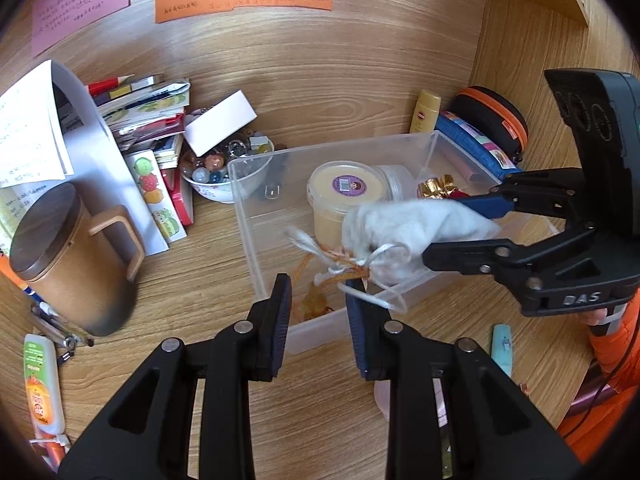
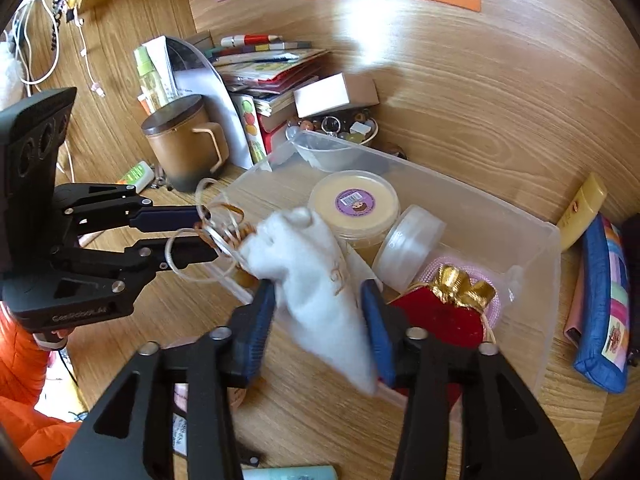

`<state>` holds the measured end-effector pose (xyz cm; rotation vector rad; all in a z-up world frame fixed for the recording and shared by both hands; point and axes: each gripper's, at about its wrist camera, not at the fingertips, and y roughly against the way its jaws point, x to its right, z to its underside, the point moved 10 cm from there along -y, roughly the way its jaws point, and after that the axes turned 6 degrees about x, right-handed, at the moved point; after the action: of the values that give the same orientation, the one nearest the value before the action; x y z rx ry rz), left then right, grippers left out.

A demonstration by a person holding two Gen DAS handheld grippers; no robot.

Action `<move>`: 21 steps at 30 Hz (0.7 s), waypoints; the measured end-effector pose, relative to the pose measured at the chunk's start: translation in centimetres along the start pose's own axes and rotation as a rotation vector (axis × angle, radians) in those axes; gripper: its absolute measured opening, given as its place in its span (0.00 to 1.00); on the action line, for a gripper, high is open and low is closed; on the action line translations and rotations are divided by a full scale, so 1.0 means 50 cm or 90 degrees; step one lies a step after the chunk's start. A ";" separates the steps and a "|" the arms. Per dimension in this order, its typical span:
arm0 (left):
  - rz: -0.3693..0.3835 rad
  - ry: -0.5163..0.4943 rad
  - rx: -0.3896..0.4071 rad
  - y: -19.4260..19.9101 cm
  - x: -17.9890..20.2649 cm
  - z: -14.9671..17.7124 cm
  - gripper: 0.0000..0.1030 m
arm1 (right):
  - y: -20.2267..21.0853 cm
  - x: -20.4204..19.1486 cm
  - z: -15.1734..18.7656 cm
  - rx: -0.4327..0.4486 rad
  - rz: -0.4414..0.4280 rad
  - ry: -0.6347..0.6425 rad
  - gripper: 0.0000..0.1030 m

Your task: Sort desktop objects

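Right now a white cloth pouch (image 2: 316,280) hangs over the near edge of a clear plastic box (image 2: 532,240) on the wooden desk (image 2: 460,92). Its long axis runs from the tied neck at the far left down to the closed bottom near the right-wrist camera. The left gripper (image 2: 204,232) is pressed nearly together, and the cream and orange drawstrings (image 1: 344,268) at the neck loop around its tips; whether they are pinched is hard to tell. The right gripper (image 2: 318,308) stands spread on either side of the pouch's lower half, with a gap beside each pad, so it is not squeezing the cloth. Inside the box sit a yellow tub (image 2: 354,204) with a purple label, a small clear jar (image 2: 408,244) on its side, and a red pouch (image 2: 444,316) with a gold bow. A brown lidded mug (image 1: 68,256) stands to the left of the box, and a blue pencil case (image 2: 600,308) lies to the right.
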<state>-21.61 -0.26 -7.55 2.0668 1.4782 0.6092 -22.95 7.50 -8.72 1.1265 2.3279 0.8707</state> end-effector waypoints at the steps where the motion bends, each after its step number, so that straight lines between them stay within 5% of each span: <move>1: -0.002 0.001 0.000 0.002 -0.002 0.002 0.26 | 0.007 -0.001 -0.001 0.006 0.001 0.001 0.48; 7: -0.013 -0.001 0.004 0.019 0.001 0.014 0.29 | 0.032 -0.008 -0.004 0.024 0.005 0.004 0.48; 10: -0.031 -0.012 0.014 0.035 0.006 0.019 0.48 | 0.044 -0.011 -0.001 0.029 0.015 0.008 0.50; 15: -0.045 -0.027 0.031 0.066 0.017 0.024 0.53 | 0.072 -0.023 0.009 0.045 0.020 0.009 0.61; 21: -0.069 -0.039 0.060 0.108 0.027 0.036 0.72 | 0.111 -0.035 0.021 0.067 0.031 0.009 0.62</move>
<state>-16.21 -0.68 -5.36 2.0403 1.5985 0.4385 -18.25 9.14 -5.50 1.2284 2.3907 0.7843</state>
